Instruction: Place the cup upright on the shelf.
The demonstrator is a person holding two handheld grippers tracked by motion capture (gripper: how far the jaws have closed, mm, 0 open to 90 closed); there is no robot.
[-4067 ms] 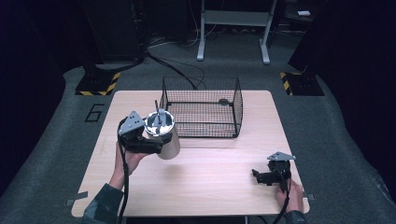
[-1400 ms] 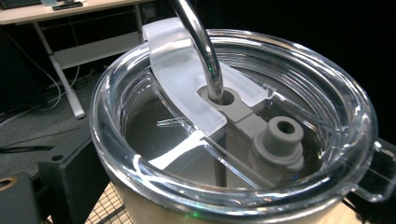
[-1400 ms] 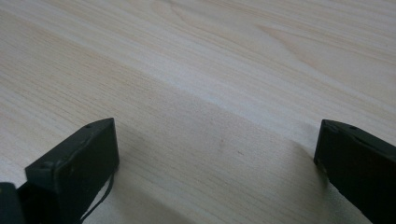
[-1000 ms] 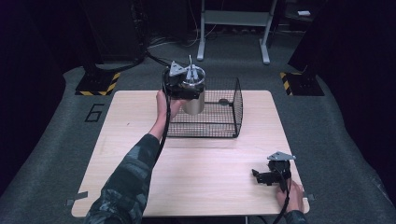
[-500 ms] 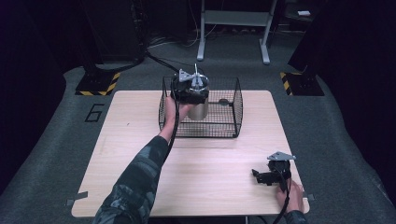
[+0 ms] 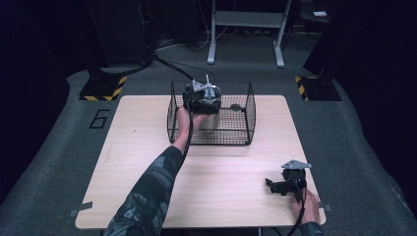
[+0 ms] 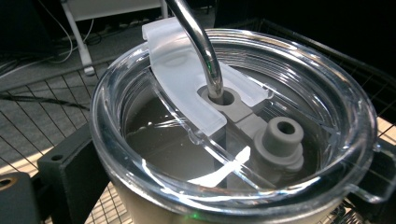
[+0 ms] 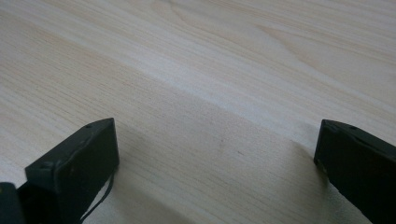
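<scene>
While the person's left arm stretched forward across the bench [image 6: 147,162], the left gripper [image 6: 201,96] held a steel tumbler [image 6: 212,118] inside the black wire basket [image 6: 246,118] at the far middle of the bench. Seen from the high view, the tumbler stood upright in the basket's left half; whether its base touched the basket floor could not be told. From the left gripper view, the jaws were clamped on the tumbler's sides just below its clear lid [image 7: 299,60], with a bent metal straw [image 7: 196,37] rising through a grey grommet in the lid's frosted slider. Well to the right, at the near right corner of the bench, the right gripper [image 6: 280,186] rested low on the wood in the person's right hand [image 6: 305,206]. Its jaws stood wide apart with only bare bench between them, as the right gripper view showed.
</scene>
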